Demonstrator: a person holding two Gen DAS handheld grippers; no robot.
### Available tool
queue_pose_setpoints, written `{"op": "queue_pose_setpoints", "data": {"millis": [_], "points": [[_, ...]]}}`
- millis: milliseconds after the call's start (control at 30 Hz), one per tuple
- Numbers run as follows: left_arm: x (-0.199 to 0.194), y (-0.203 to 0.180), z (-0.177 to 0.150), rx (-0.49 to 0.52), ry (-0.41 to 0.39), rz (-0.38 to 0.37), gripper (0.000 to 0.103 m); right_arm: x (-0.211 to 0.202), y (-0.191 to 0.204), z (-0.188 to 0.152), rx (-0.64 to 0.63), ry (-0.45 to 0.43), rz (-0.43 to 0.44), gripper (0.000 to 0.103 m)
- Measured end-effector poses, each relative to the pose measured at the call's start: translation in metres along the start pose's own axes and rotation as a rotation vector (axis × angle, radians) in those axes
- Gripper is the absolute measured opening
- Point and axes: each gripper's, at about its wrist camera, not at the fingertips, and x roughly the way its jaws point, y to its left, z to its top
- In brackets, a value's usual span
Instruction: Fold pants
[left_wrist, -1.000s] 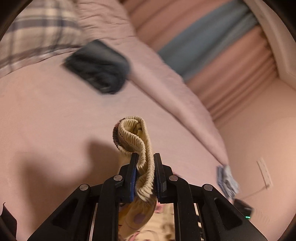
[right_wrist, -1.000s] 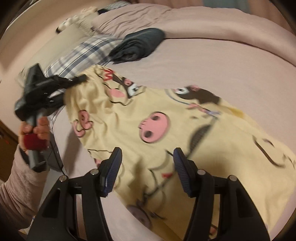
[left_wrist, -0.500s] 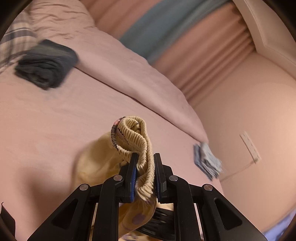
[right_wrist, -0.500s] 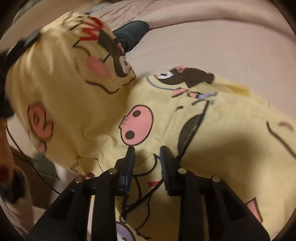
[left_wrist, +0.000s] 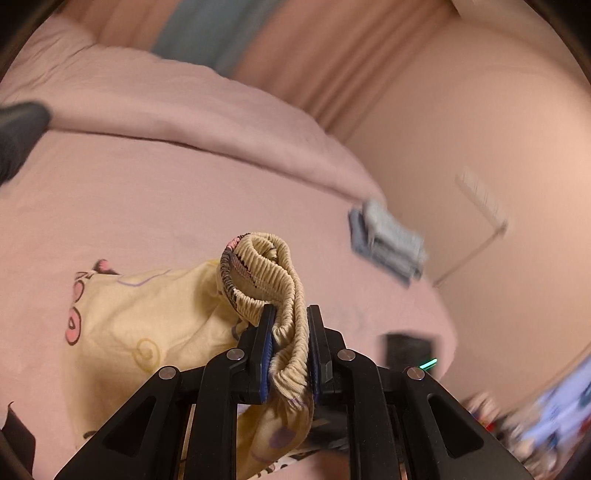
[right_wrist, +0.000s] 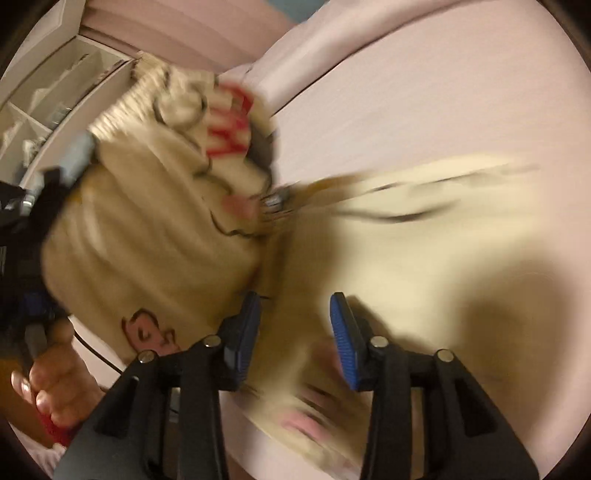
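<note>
Yellow pajama pants could slip from my left gripper, clamped on the waistband over the bed, while my right gripper, its jaws just reopening, hovers ungripping.

Pink bed seen mid-frame; folded grey cloth at its right edge; striped curtain at top.

No readable text is showing. Red letter-like marks are appearing on the yellow pants in the right wrist view, too blurred to be making out; nothing else lettered.
</note>
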Motion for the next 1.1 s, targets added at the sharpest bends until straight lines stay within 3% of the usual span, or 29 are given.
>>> {"op": "queue_pose_setpoints", "data": {"millis": [200, 300, 400, 433, 467, 500, 633, 700, 833, 900, 933, 1033, 1100], "points": [[0.060, -0.036, -0.034, 0.142, 0.122, 0.071, 0.014, -0.080, -0.045, -0.006, 0.042, -0.116, -0.176, 0.041], [0.087, -0.039, -0.047, 0.162, 0.193, 0.106, 0.020, -0.100, -0.060, -0.002, 0.046, -0.179, -0.240, 0.042], [0.090, -0.043, -0.060, 0.152, 0.260, 0.019, 0.025, -0.109, -0.065, -0.002, 0.070, -0.204, -0.226, 0.042], [0.088, -0.048, -0.063, 0.172, 0.263, -0.001, 0.031, -0.113, -0.066, 0.000, 0.070, -0.209, -0.209, 0.042], [0.084, -0.055, -0.066, 0.202, 0.258, -0.006, 0.047, -0.122, -0.071, 0.004, 0.065, -0.211, -0.198, 0.042], [0.080, -0.058, -0.067, 0.219, 0.251, -0.005, 0.053, -0.122, -0.065, 0.007, 0.052, -0.215, -0.194, 0.043], [0.040, -0.051, -0.068, 0.211, 0.195, -0.018, 0.057, -0.117, -0.044, 0.021, 0.005, -0.218, -0.148, 0.043], [0.022, -0.036, -0.068, 0.193, 0.162, 0.024, 0.057, -0.111, -0.031, 0.026, -0.019, -0.210, -0.106, 0.043], [-0.014, 0.029, -0.069, 0.098, 0.093, 0.214, 0.059, -0.077, -0.006, 0.031, -0.086, -0.131, -0.017, 0.043], [-0.017, 0.056, -0.069, 0.051, 0.075, 0.271, 0.059, -0.056, -0.002, 0.032, -0.081, -0.089, 0.029, 0.042], [-0.013, 0.067, -0.070, 0.033, 0.083, 0.298, 0.059, -0.044, 0.000, 0.033, -0.091, -0.080, 0.015, 0.041], [0.006, 0.095, -0.080, -0.010, 0.168, 0.369, 0.059, -0.019, -0.015, 0.034, -0.065, -0.061, -0.175, 0.039], [0.015, 0.100, -0.089, 0.010, 0.203, 0.394, 0.059, -0.007, -0.040, 0.030, 0.046, -0.021, -0.199, 0.030]]}}
